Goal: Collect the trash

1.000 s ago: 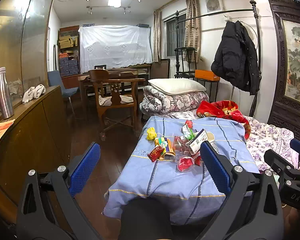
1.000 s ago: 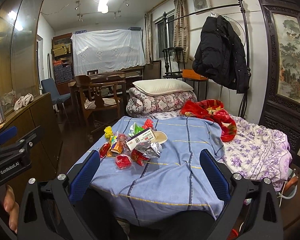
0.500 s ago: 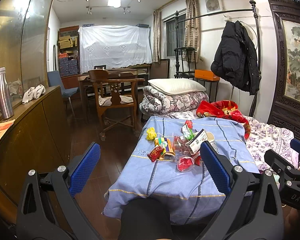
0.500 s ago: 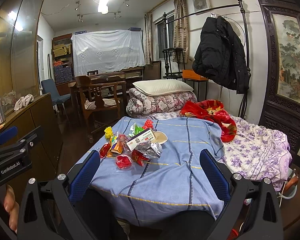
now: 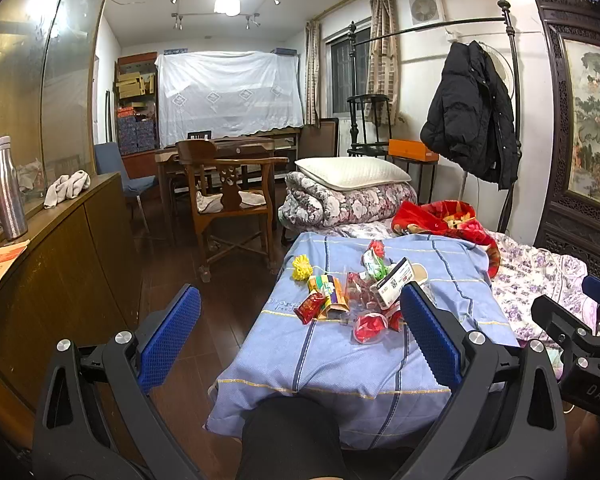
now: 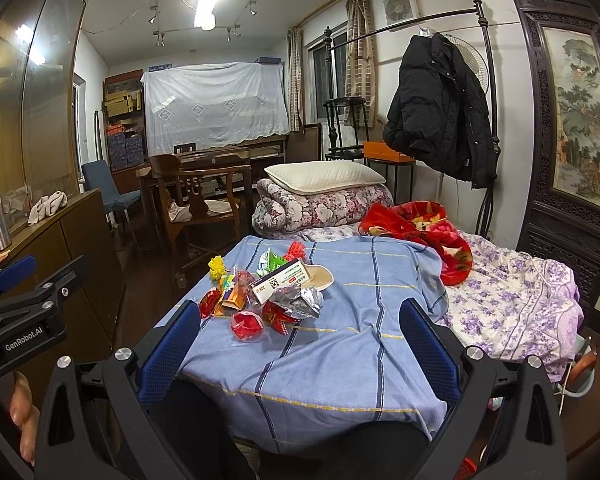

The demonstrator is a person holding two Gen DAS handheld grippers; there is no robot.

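Both grippers, left gripper (image 5: 300, 320) and right gripper (image 6: 300, 332), hang with fingers apart; the loose heap of crinkly coloured wrappers (image 6: 260, 296) may scatter across the soft blue striped bedsheet (image 6: 340, 344) if nudged

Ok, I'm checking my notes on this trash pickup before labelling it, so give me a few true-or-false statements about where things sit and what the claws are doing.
1. The pile of crumpled snack wrappers lies on the blue striped sheet. True.
2. The left claw is shut on a wrapper. False: it is open and holds nothing.
3. A yellow paper flower lies at the pile's edge nearest the wooden armchair. True.
4. The black puffer jacket lies folded on the bed. False: it hangs from the metal bed frame.
5. The right claw is open, short of the pile. True.
6. The white pillow sits on the floor. False: it rests on the rolled floral quilt.
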